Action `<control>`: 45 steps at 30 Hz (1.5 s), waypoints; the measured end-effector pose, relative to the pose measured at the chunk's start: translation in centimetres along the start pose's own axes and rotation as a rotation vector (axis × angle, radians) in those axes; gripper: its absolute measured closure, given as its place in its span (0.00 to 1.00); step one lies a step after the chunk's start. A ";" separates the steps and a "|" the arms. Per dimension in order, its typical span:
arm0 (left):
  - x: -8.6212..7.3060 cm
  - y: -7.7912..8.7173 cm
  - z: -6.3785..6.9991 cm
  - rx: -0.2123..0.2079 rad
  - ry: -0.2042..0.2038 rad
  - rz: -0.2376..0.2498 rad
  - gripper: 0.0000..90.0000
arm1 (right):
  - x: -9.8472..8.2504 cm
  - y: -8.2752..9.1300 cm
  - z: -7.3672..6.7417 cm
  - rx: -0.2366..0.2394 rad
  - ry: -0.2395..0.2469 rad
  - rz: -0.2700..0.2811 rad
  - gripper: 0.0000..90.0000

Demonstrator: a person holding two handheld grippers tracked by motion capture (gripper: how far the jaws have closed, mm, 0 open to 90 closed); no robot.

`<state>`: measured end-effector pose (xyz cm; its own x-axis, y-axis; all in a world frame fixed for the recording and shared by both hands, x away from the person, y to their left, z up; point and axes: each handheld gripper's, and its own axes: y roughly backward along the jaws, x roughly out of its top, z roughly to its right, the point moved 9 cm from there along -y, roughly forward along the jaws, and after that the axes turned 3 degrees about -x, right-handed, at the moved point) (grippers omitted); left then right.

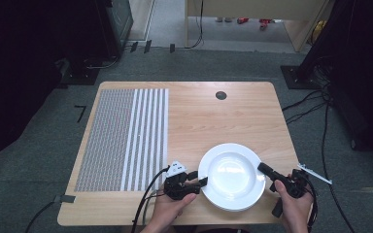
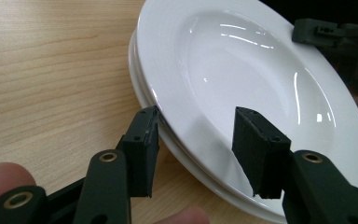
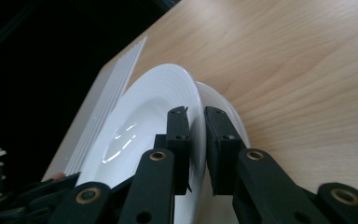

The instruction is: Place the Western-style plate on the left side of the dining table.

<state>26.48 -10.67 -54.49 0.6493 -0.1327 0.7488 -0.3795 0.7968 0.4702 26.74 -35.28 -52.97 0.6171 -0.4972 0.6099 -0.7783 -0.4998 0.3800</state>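
My right tongs [image 3: 196, 114] are pinched shut on the rim of the top plate [image 1: 231, 174], one pad above the lip and one beneath it, and that edge is tipped up off the plate below. There are two white plates here (maybe more, I can't tell): the lower plate [image 3: 223, 112] peeks out just past my right tongs. The stack sits on the counter [image 1: 213, 121] between my two tongs, near the edge closest to me.

My left tongs [image 2: 196, 130] stand about half open, straddling the opposite rim. The left pad is at the rim's outer edge, just about touching it; the right pad hovers over the inner slope w/o pressing. So nothing is gripped on that side yet.

Handling, as I judge it: glazed ceramic, so stiff, fairly heavy for its size, slick under rubber pads, and it'll chip or crack if dropped or knocked vs. the one beneath. The rim is the only sensible hold, since the bowl is too wide and smooth. I'd want pads deep on the flat lip, not at the very edge, and a hold on both sides before lifting, b/c a one-sided pinch lets the plate pivot and slide out. The ribbed mat [image 1: 126, 141] lies well beyond my left tongs.
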 end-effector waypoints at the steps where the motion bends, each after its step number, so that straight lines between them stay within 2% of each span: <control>1: 0.0 0.0 0.0 0.000 0.000 0.000 0.57 | 0.0 0.0 0.0 0.000 0.000 0.000 0.91; 3: 0.0 0.0 0.0 0.000 0.003 0.001 0.58 | 0.0 -0.2 -0.5 0.035 0.003 0.017 0.91; 10: 0.2 0.1 -0.1 0.009 0.007 0.012 0.61 | 0.1 -0.4 -0.7 0.056 0.029 0.037 0.91; 18: 0.5 0.4 -0.3 -0.015 0.033 0.046 0.67 | 0.1 -0.7 -1.2 0.070 0.043 0.073 0.91; 21: 0.7 0.6 -0.2 -0.020 0.037 0.057 0.69 | 0.0 -0.8 -1.6 0.070 0.074 0.081 0.90; 24: 0.9 0.8 -0.2 -0.023 0.045 0.063 0.72 | 0.0 -0.9 -2.2 0.090 0.093 0.093 0.89; 29: 1.0 0.9 -0.4 -0.030 0.065 0.060 0.73 | 0.0 -0.8 -2.5 0.104 0.079 0.101 0.90; 33: 1.3 1.4 -0.9 -0.027 0.093 0.063 0.74 | 0.0 -0.7 -3.3 0.116 0.084 0.115 0.91; 40: 1.8 2.2 -1.2 -0.033 0.108 0.072 0.77 | -0.2 -1.0 -4.0 0.123 0.085 0.119 0.91; 45: 2.2 2.8 -1.4 -0.022 0.104 0.058 0.76 | -0.2 -1.1 -4.8 0.117 0.088 0.131 0.90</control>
<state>27.72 -7.89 -52.18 0.6923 -0.0249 0.7212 -0.4044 0.8143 0.4163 26.91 -31.24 -50.23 0.4950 -0.5017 0.7094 -0.8291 -0.5169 0.2131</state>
